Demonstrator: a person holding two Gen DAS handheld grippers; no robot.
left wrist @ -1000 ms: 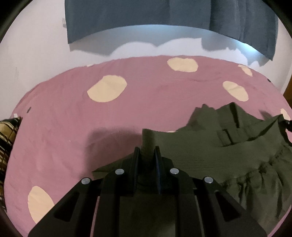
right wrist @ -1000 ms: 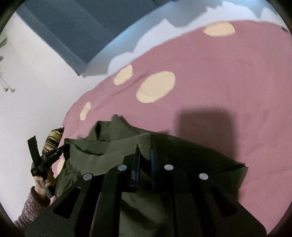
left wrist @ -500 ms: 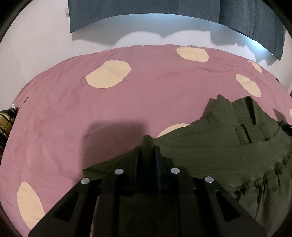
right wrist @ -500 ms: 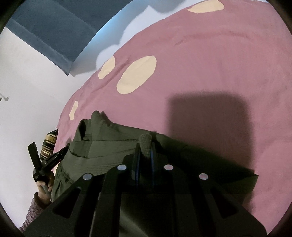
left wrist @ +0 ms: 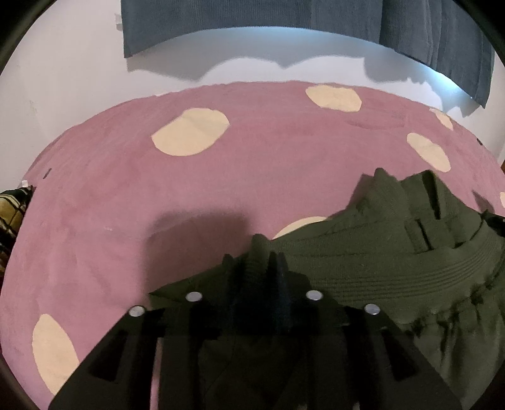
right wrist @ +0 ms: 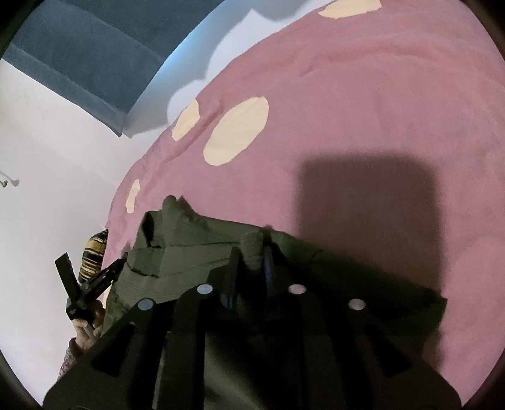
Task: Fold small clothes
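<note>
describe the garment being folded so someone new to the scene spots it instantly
Start at the pink bedspread with cream oval spots. On its near side lies a dark olive-green garment with a ribbed waistband and belt loop, pinched at either end by the left tongs and right tongs. It is the only green cloth; the curtain is blue.

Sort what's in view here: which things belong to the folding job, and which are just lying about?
Part of the job:
- olive green garment, its ribbed waistband stretched between both grippers
- left gripper, shut on the waistband
- right gripper, shut on the waistband
- pink spotted bedspread, the folding surface

Lying about:
- blue curtain on the wall
- yellow plaid fabric at the bed's edge
</note>
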